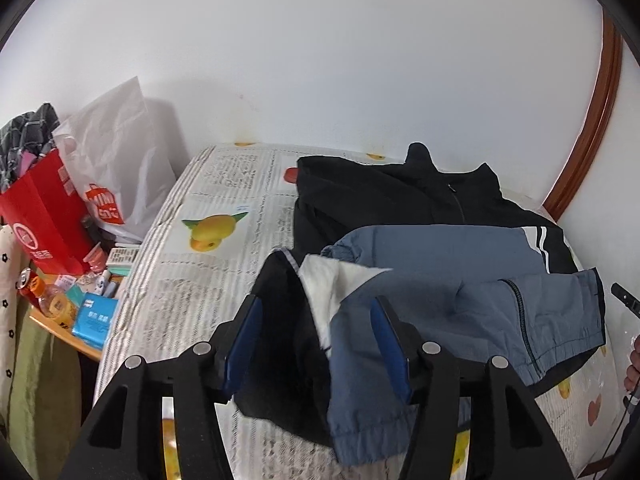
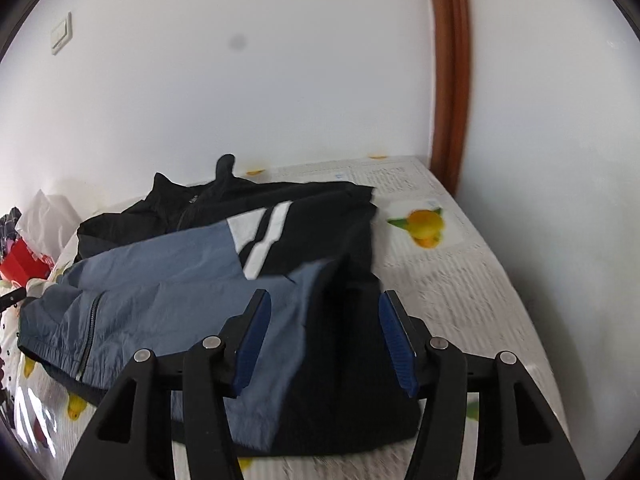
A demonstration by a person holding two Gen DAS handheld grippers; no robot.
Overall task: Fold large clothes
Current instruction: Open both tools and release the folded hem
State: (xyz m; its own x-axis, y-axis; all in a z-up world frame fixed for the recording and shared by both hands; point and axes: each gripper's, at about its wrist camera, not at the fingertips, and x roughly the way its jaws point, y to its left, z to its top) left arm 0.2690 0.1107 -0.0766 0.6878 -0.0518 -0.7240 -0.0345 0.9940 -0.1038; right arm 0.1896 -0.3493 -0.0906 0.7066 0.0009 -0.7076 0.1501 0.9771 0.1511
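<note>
Partly legible on the white plastic bag: an orange shopping-bag logo with white letters "MIN", the remainder hidden by folds. On the red paper bag: a round white emblem and white characters, too small to read. On the blue packet at the side table's edge: white characters, blurred beyond reading. On the bed cover: newspaper-style columns of print, illegible throughout.
</note>
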